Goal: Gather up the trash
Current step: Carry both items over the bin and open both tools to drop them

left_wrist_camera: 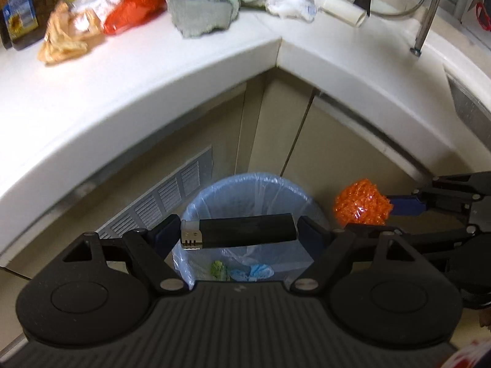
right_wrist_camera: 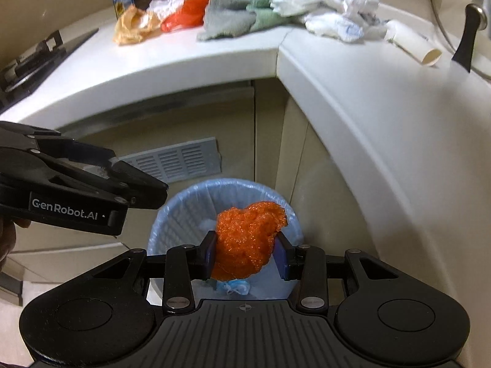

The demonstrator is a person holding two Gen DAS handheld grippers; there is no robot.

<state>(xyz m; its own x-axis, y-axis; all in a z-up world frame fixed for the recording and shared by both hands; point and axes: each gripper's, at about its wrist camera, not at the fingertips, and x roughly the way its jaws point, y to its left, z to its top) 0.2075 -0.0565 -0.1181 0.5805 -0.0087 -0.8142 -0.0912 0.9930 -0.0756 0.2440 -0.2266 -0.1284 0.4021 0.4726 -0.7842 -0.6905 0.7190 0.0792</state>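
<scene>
Left wrist: left gripper [left_wrist_camera: 238,230] clamps a black lighter [left_wrist_camera: 237,230] end to end, jaws wide, one pad on the metal head, the other on the base. Lighter lies crosswise, directly above the bin [left_wrist_camera: 245,233], which sits on the floor in the corner under the counter [left_wrist_camera: 184,70]. Bin has a blue liner; green scrap [left_wrist_camera: 218,270] and blue scrap [left_wrist_camera: 254,272] at the bottom. Right gripper [left_wrist_camera: 396,204] comes in from the right edge, holding an orange mesh wad [left_wrist_camera: 362,202] just right of the bin rim. Counter carries a tan bag [left_wrist_camera: 63,35], orange bag [left_wrist_camera: 135,9], grey cloth [left_wrist_camera: 199,12], white wrappers [left_wrist_camera: 291,3], cardboard tube [left_wrist_camera: 340,9]. All blurred.

Right wrist: right gripper [right_wrist_camera: 245,254] at a narrower gap, both pads pressed into the mesh wad [right_wrist_camera: 248,239]. Wad hangs over the bin [right_wrist_camera: 184,211] opening; blue scrap [right_wrist_camera: 236,286] visible below it. Left gripper body [right_wrist_camera: 76,190] enters from the left, near the bin's left rim; its fingertips and the lighter aren't visible from here. Vent grille [right_wrist_camera: 175,162] on the cabinet behind the bin. Same clutter on the counter [right_wrist_camera: 337,86].
</scene>
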